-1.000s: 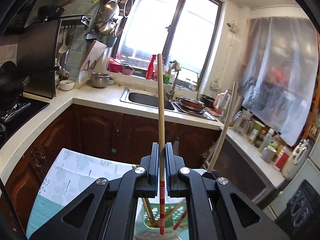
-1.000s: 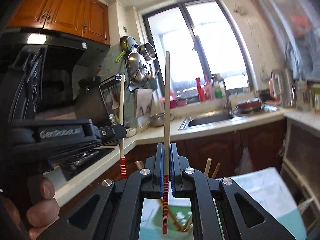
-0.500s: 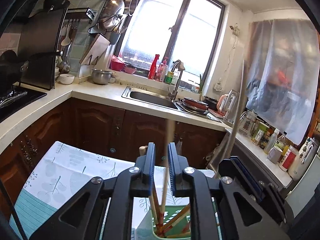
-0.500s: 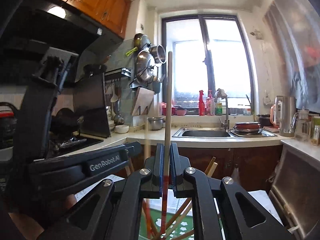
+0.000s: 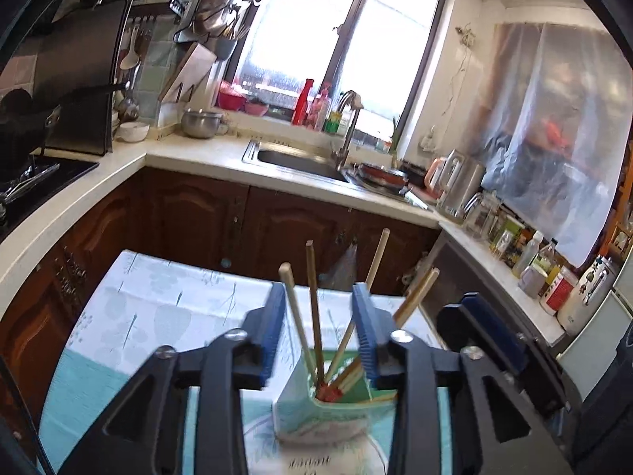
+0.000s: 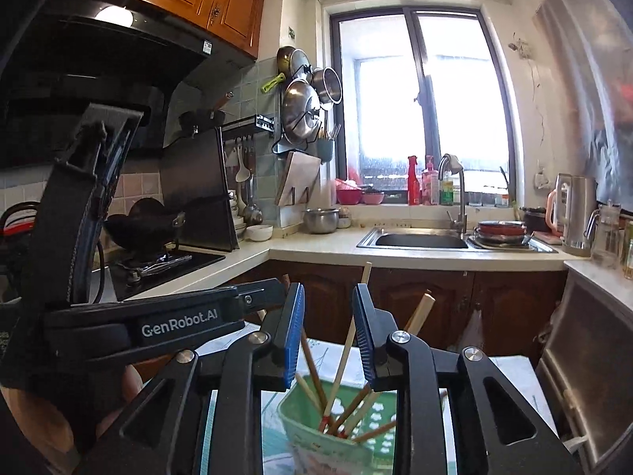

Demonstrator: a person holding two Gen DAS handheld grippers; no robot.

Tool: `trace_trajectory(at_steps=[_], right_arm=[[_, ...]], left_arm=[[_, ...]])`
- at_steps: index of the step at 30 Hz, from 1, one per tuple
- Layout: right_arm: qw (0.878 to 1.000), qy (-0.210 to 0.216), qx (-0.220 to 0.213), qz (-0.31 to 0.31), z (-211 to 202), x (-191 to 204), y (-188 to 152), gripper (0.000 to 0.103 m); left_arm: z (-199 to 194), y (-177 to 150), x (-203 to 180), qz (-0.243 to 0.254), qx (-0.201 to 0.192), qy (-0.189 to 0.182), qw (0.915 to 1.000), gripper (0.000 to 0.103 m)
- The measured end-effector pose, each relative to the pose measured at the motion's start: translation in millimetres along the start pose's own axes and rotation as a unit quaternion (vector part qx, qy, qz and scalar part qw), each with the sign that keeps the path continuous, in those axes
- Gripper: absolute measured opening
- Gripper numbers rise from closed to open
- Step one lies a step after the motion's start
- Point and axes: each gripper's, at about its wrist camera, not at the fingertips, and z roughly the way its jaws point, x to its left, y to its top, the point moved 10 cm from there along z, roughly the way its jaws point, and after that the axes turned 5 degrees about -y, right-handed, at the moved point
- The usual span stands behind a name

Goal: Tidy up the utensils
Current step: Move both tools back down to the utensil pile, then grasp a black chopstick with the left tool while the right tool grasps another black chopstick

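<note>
The step in hand looks like the release of chopsticks into the holder (image 5: 316,415), a pale green cup on the leaf-print cloth (image 5: 150,316) of a small table, near the camera and in front of the dark cabinets (image 5: 190,217). To do it well, each gripper should stay spread and lift straight up, so that no pad drags a stick out or tips the light cup; the sticks lean in several directions, so a sideways pull would likely catch one. The left gripper (image 5: 318,332) has just been opening: its blue pads (image 5: 273,328) stand clearly apart, and several chopsticks (image 5: 312,308) rise through the gap from the cup without either pad pressing on them. The right gripper (image 6: 328,332) has also just been opening, by a smaller amount; its pads (image 6: 294,332) are parted, and chopsticks (image 6: 344,356) in the holder (image 6: 312,431) show through the gap, one passing close by the left pad, though no pinch is visible. Neither gripper holds anything. The two tools are close together over the cup, the left one crossing the left side of the right wrist view, so lifting one at a time seems safer. The sticks stand with red-banded ends down, fanned rather than bundled.
</note>
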Motion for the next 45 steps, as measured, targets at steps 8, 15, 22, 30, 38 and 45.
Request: trace_trajectory(at_steps=[8,15,22,30,38,45], right_arm=[[0.993,0.017,0.12,0.014,-73,-4,-35,0.025],[0.968,0.041,0.242,0.043,-133,1,-109,0.025],[0.932,0.063,0.349,0.078,-183,12,-195,0.025],[0.894,0.069,0.427,0.114,-200,15,-245,0.025],[0.883,0.079,0.444,0.134,-215,11,-267,0.025],[0.88,0.086,0.45,0.124,-222,13,-268,0.025]], left_arm=[[-33,-63,0,0.024,0.124,-0.005,0.992,0.044],[-54,-156,7,-0.013,0.273,-0.009,0.9618,0.045],[-61,-247,-3,-0.029,0.374,-0.013,0.9269,0.045],[-54,-305,-12,-0.055,0.446,-0.004,0.8935,0.038],[-53,-336,-23,-0.044,0.504,0.033,0.8618,0.027],[-47,-341,-32,0.025,0.515,0.088,0.8525,0.01]])
